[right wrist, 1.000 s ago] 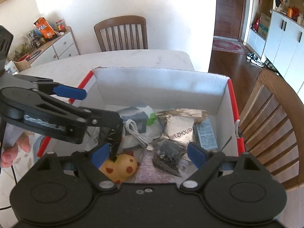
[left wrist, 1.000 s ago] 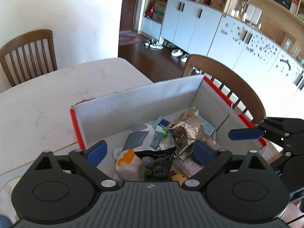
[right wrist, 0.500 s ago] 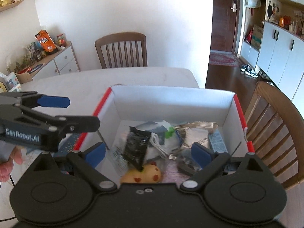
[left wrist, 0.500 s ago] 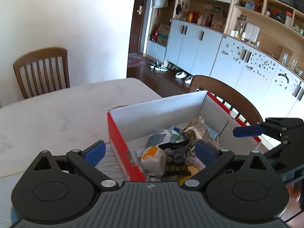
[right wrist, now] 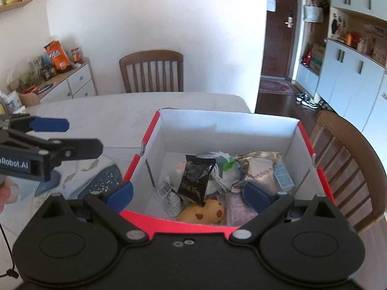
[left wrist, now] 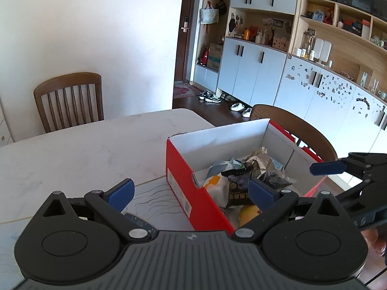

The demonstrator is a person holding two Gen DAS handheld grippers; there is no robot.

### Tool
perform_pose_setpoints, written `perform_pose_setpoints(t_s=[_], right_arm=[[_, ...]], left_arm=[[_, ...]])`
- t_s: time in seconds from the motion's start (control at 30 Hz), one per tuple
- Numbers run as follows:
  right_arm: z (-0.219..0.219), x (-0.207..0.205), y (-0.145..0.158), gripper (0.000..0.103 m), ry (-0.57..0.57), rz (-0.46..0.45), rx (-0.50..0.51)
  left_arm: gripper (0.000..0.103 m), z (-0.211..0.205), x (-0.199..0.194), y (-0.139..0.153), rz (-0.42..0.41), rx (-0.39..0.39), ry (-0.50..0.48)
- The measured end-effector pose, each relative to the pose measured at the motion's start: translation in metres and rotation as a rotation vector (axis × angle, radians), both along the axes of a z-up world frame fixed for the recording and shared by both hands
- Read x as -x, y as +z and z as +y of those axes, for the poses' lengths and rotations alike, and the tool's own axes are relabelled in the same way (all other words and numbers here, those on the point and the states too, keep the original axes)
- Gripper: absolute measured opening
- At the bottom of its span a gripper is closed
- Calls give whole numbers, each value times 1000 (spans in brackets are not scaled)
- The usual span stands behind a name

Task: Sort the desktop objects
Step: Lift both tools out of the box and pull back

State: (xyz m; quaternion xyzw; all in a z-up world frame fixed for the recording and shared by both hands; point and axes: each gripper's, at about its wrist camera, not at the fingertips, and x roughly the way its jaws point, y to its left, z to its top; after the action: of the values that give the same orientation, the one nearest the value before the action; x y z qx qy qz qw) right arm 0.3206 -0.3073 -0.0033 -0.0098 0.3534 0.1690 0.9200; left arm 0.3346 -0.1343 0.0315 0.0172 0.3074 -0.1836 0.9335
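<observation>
A red box with white inner walls (right wrist: 227, 130) stands on the white table, full of small items. On top of the heap leans a black snack packet (right wrist: 196, 181), over a yellow spotted toy (right wrist: 205, 213), a white cable (right wrist: 217, 181) and a silver foil packet (right wrist: 258, 166). My right gripper (right wrist: 188, 195) hangs open above the box's near wall, holding nothing. My left gripper (left wrist: 191, 193) is open too and straddles the box's red side wall (left wrist: 183, 186), also with nothing in it. The black packet (left wrist: 238, 188) lies just beyond its right finger.
A placemat with a blue pattern (right wrist: 101, 181) lies left of the box under my left gripper (right wrist: 72, 136). Wooden chairs stand at the far side (right wrist: 151, 71) and the right side (right wrist: 348, 169) of the table. A low cabinet with snacks (right wrist: 60, 79) is at the back left.
Both grippers drew back and rose from the box. The left one shifted left, from over the box's inside to its red side wall. The right jaws widened a little.
</observation>
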Motion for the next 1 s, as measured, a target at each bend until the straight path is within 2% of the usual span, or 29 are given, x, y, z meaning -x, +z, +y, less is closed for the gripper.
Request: perform_pose_setpoints(t_s=[0.27,0.5,0.77,1.0], right_arm=[[-11,22,2,98,-101,-1,-13],[-12,32,-2,98,-192,53,-8],[-15,41,-4,98,-236,83,-17],[-14,45,-5,98,-230,89,-18]], left_arm=[[101,-4,19,0,3,-28,-27],[101,-8,26,-10,54,-52,-32],[101,-5,32,-18,92,-68,-19],[101,-3,35,-20,99,-78,-6]])
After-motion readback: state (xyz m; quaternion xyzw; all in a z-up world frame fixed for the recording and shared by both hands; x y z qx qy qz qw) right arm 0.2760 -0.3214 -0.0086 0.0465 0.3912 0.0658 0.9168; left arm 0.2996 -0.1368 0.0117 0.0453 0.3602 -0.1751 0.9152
